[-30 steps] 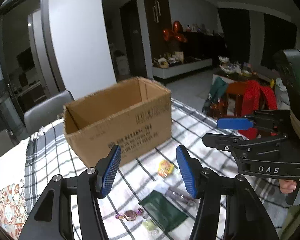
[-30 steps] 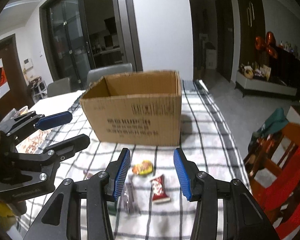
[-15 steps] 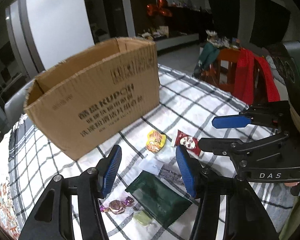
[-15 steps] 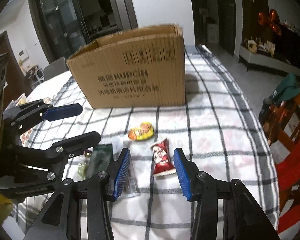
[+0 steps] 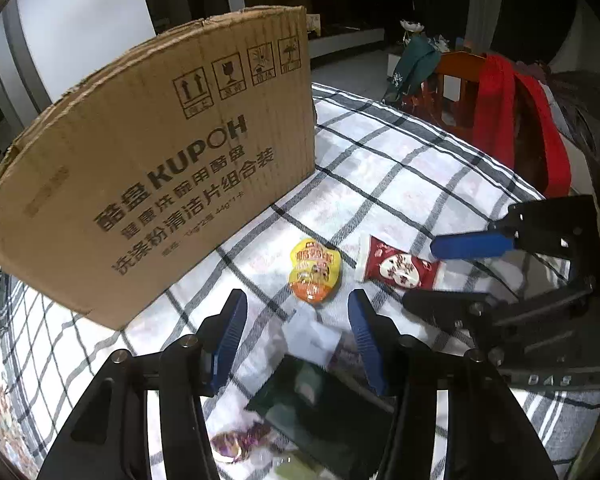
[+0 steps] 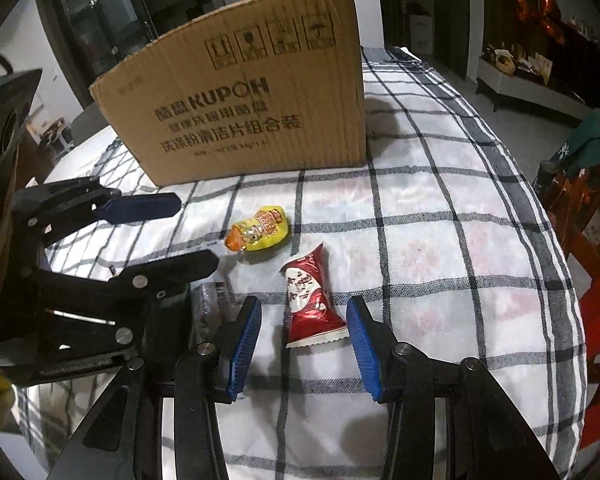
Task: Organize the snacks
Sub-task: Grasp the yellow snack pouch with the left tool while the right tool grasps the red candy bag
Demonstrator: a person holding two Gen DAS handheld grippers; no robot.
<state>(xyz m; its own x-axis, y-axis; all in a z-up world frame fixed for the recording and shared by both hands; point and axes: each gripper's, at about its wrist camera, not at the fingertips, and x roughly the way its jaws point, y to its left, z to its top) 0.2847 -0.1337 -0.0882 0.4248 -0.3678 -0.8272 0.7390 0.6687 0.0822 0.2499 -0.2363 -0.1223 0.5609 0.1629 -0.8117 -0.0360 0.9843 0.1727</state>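
Note:
A brown cardboard box (image 5: 152, 160) stands open-topped on the checked tablecloth. In front of it lie a yellow snack pouch (image 5: 314, 272) and a red packet (image 5: 396, 268). My left gripper (image 5: 298, 320) hangs over a clear wrapper (image 5: 312, 336) and a dark green packet (image 5: 324, 404); its jaws are closing and the pads touch nothing. A purple-wrapped candy (image 5: 236, 442) lies lower left. In the right wrist view my right gripper (image 6: 304, 308) stands open, low over the red packet (image 6: 310, 300), which lies between the pads untouched. The yellow pouch (image 6: 260, 232) is just beyond, the box (image 6: 252, 100) behind.
The table's rounded edge (image 6: 572, 280) drops off to the right, where a wooden chair (image 5: 460, 80) draped in red and green cloth stands. The other gripper shows in each view: the right gripper (image 5: 418, 276) and the left gripper (image 6: 196, 232).
Both grippers have sunk toward the table and tipped downward. The box and the snacks now fill more of each view, and the red packet sits between the right pads.

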